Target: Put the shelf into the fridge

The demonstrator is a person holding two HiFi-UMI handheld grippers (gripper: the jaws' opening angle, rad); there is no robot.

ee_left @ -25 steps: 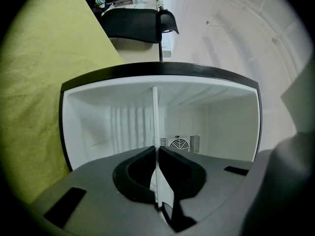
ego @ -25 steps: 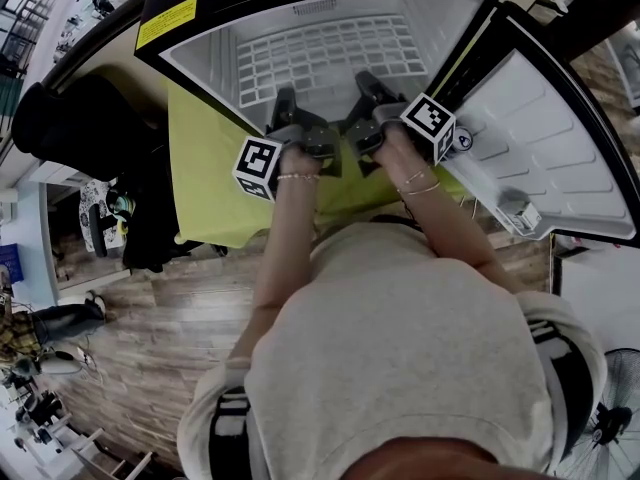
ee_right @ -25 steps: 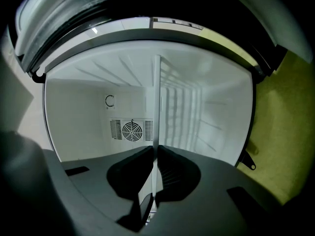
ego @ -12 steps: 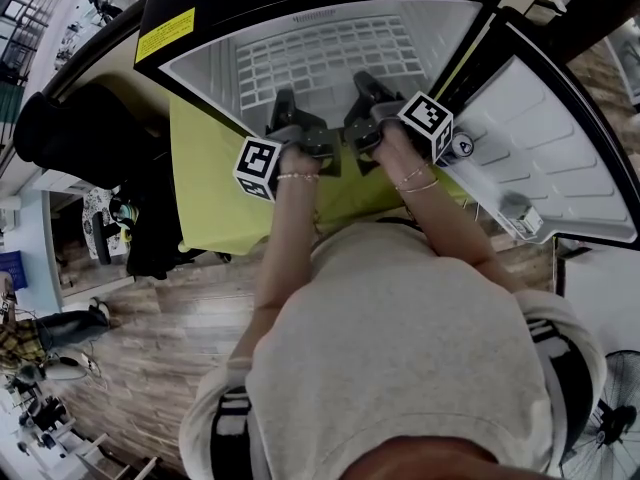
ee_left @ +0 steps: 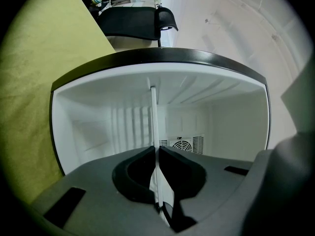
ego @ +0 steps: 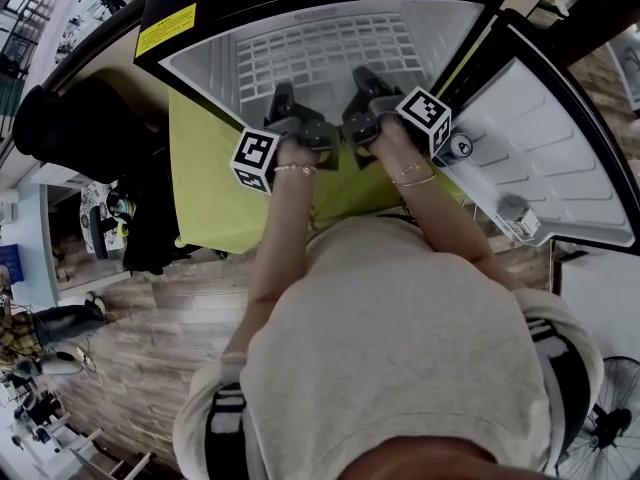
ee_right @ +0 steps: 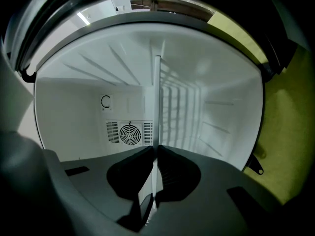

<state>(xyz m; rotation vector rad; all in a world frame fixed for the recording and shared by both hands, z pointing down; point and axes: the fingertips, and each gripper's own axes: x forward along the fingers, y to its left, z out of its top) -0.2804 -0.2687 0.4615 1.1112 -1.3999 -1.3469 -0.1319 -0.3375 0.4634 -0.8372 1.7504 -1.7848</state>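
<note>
Wood-plank floor point(ego: 140, 358) below; on it stands a table under a yellow-green cloth point(ego: 205, 168), which carries a black-cased fridge with a white interior point(ego: 205, 63). Fridge is open toward the person; its white door point(ego: 560, 158) is swung out to the right of the cavity. A black office chair point(ego: 80, 128) stands left of the fridge. The white wire grid shelf point(ego: 320, 53) lies flat inside the fridge cavity, with its near edge at the front of the opening. The left gripper point(ego: 283, 96) is on the left part of that edge and the right gripper point(ego: 362, 78) on the right part, the two close together. Both gripper views show the shelf edge-on as a thin white line point(ee_left: 153, 122) point(ee_right: 157, 97) running toward the back wall, with each pair of jaws pressed together on it. A round fan vent point(ee_right: 129, 132) sits in the fridge's back wall.
</note>
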